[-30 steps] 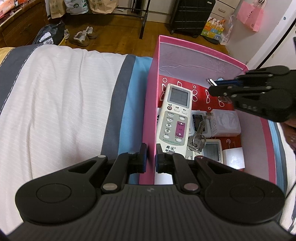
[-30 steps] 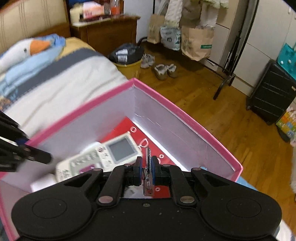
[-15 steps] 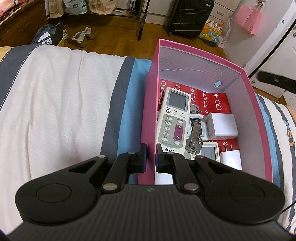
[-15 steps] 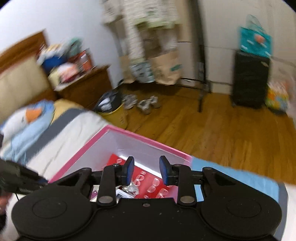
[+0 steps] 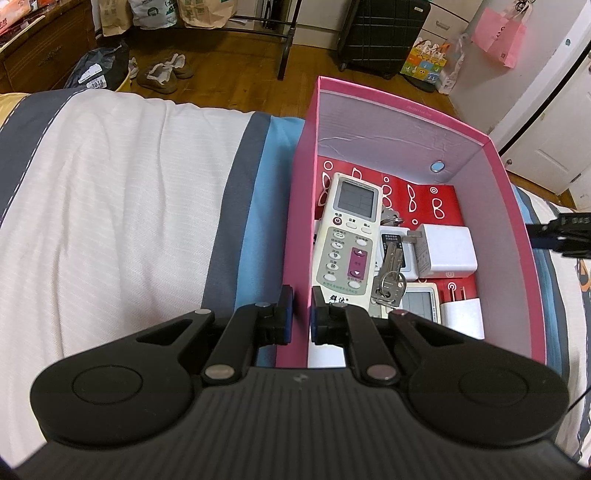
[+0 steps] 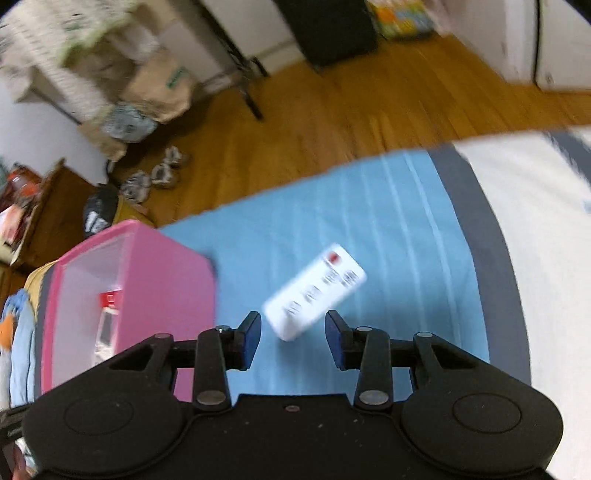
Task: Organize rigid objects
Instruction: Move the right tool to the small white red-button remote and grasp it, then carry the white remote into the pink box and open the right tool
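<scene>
A pink box (image 5: 295, 229) stands on the bed. In it lie a white air-conditioner remote (image 5: 349, 240), a bunch of keys (image 5: 388, 275) and white chargers (image 5: 447, 253). My left gripper (image 5: 299, 312) is shut on the box's left wall. My right gripper (image 6: 293, 341) is open and empty above the blue bedspread, just short of a small white remote (image 6: 316, 291) lying to the right of the box (image 6: 136, 291). The right gripper's tip also shows at the right edge of the left wrist view (image 5: 561, 236).
The striped bedspread (image 5: 110, 206) spreads left of the box. Beyond the bed's edge is a wooden floor with shoes (image 5: 162, 72), a black suitcase (image 5: 384, 35), paper bags and a wooden cabinet (image 5: 40, 48). The right wrist view is blurred.
My right gripper dropped the keys into the box, opened, and swung out to the right over the bedspread toward the small white remote. My left gripper kept its hold on the box wall.
</scene>
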The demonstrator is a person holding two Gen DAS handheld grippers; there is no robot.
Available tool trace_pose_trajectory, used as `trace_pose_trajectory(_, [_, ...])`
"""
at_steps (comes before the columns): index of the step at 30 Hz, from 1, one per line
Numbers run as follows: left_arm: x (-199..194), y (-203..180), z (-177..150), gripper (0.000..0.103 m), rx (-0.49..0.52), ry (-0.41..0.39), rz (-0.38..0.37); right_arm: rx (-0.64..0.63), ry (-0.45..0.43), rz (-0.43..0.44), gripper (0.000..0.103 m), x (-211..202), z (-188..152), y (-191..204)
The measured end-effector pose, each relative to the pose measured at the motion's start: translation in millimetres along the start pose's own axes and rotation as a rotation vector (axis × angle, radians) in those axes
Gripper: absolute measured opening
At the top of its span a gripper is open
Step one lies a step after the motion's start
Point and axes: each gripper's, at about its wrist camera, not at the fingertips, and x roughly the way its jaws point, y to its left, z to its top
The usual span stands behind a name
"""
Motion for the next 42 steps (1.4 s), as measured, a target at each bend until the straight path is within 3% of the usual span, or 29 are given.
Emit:
trace_pose_trajectory(5, [-0.3,-0.3,-0.3,0.008,0.002,0.000,0.001,0.024,0.040,-0.033,0.048,25.9,3.6,3.6])
trace_pose_trajectory(10, [-0.1,-0.6,-0.4,0.008,0.000,0.000,-0.002,0.003,0.045,-0.084,0.063,47.8,22.1,16.8])
trace_pose_trajectory(17, [-0.1,-0.5,-0.4,0.008,0.000,0.000,-0.002,-0.190,0.001,-0.230,0.075,71.8,27.5,52.8])
trace_pose_trajectory(20, [0.0,-0.6,-0.4,0.008,0.000,0.000,-0.002,-0.300,-0.040,-0.281,0.070,75.0,21.9,65.5])
trace_pose_trajectory(21, [0.0,-0.6,-0.4,0.008,-0.001,0.000,-0.002,-0.350,-0.059,-0.286,0.055,72.8,18.1,68.1])
trace_pose_trajectory(22, [0.1,-0.7,-0.5,0.008,0.000,0.000,-0.002,-0.389,-0.068,-0.278,0.048,71.2,16.4,70.0])
trace_pose_trajectory(24, [0.1,-0.7,-0.5,0.008,-0.001,0.000,-0.003,-0.460,-0.078,-0.276,0.047,66.9,11.6,71.5])
trace_pose_trajectory(28, [0.7,-1.4,-0.3,0.008,-0.002,0.000,-0.004,-0.471,-0.078,-0.246,0.048,64.9,10.4,62.3])
trace_pose_trajectory(34, [0.6,-1.3,0.5,0.008,-0.002,0.001,-0.004,-0.569,-0.150,-0.227,0.047,60.3,-4.2,60.3])
trace_pose_trajectory(42, [0.6,-2.2,0.9,0.008,-0.002,0.000,-0.002,-0.619,-0.310,-0.145,0.045,-4.3,-32.1,78.3])
